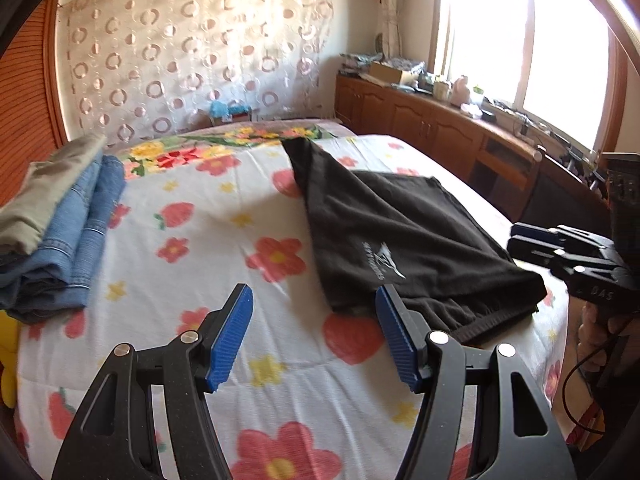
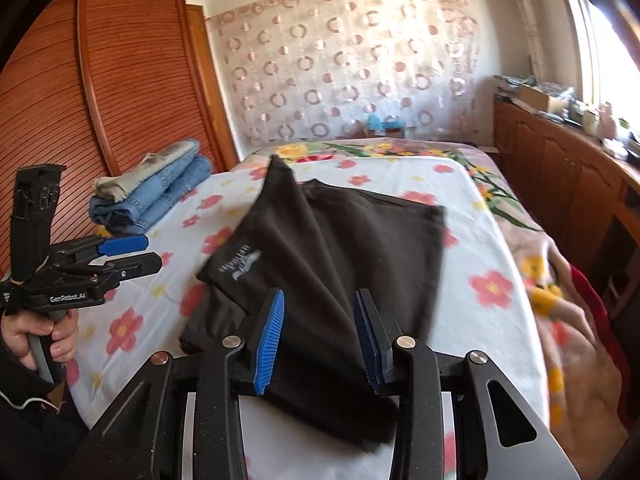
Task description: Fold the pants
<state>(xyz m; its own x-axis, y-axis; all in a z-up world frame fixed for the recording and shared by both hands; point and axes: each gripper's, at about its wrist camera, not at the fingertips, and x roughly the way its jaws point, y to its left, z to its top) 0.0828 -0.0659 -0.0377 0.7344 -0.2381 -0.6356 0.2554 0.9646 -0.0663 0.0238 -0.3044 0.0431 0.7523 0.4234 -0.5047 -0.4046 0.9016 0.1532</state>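
at bed's left edge [image 2: 472,240], folded jeans stack [image 2: 160,196] beside wardrobe [image 2: 132,80]

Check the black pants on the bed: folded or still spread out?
Partly folded. The black pants lie doubled over on the floral bedspread, layered edges showing, one leg end trailing toward the headboard. Neither gripper holds them.

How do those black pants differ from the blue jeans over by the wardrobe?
The black pants lie loosely folded mid-bed, a leg corner sticking out; the blue jeans sit in a tight stack at the bed's edge, a beige garment on top. The pants show a white logo. Both rest on the flowered bedspread.
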